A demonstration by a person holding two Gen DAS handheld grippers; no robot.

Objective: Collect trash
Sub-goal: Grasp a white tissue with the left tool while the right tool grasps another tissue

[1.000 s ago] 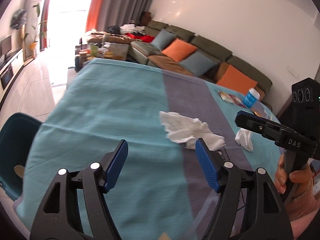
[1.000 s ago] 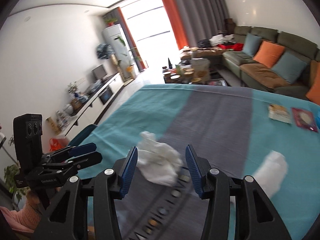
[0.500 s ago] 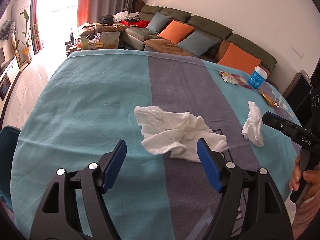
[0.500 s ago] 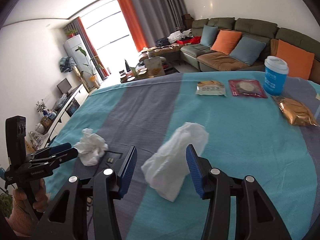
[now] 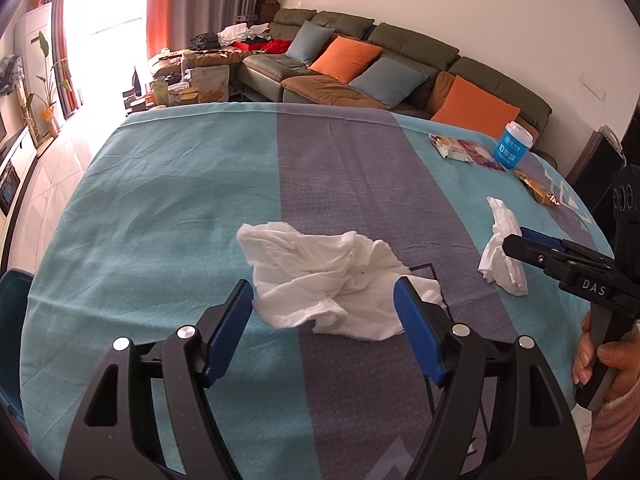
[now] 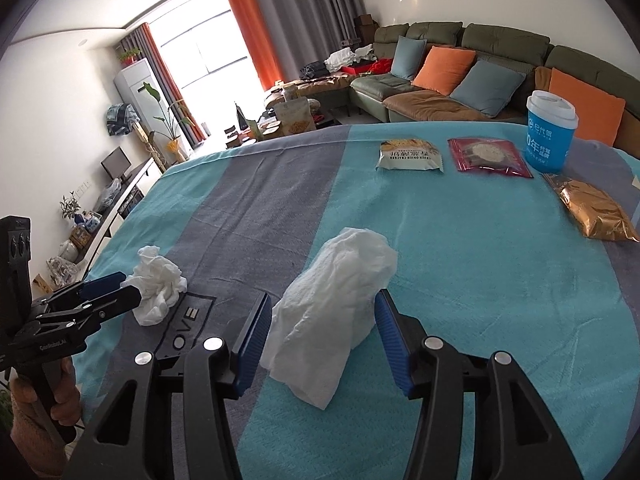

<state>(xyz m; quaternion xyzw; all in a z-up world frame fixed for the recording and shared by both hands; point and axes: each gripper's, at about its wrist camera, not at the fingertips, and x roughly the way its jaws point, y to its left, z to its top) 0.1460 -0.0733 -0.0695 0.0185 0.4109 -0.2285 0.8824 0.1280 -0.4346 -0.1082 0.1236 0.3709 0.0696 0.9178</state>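
Observation:
A large crumpled white tissue [image 5: 328,280] lies on the teal and grey tablecloth [image 5: 160,220]. My left gripper [image 5: 324,320] hangs over its near edge, blue pads open wide on either side without touching it. A smaller, upright tissue [image 6: 336,288] stands between the pads of my right gripper [image 6: 322,332], which is open with the pads close beside it. In the right wrist view the left gripper [image 6: 124,290] shows by the large tissue [image 6: 156,292]. The left wrist view shows the right gripper [image 5: 516,240] at the smaller tissue [image 5: 502,248].
At the table's far right stand a blue cup [image 6: 550,136], a cracker packet [image 6: 410,156], a red packet [image 6: 488,158] and a gold packet [image 6: 592,210]. A teal chair [image 5: 12,320] sits off the left edge. A sofa with cushions lies beyond the table.
Both grippers swung right and came lower over the table. The right one left the large tissue and now straddles the smaller one. The left one now straddles the large tissue.

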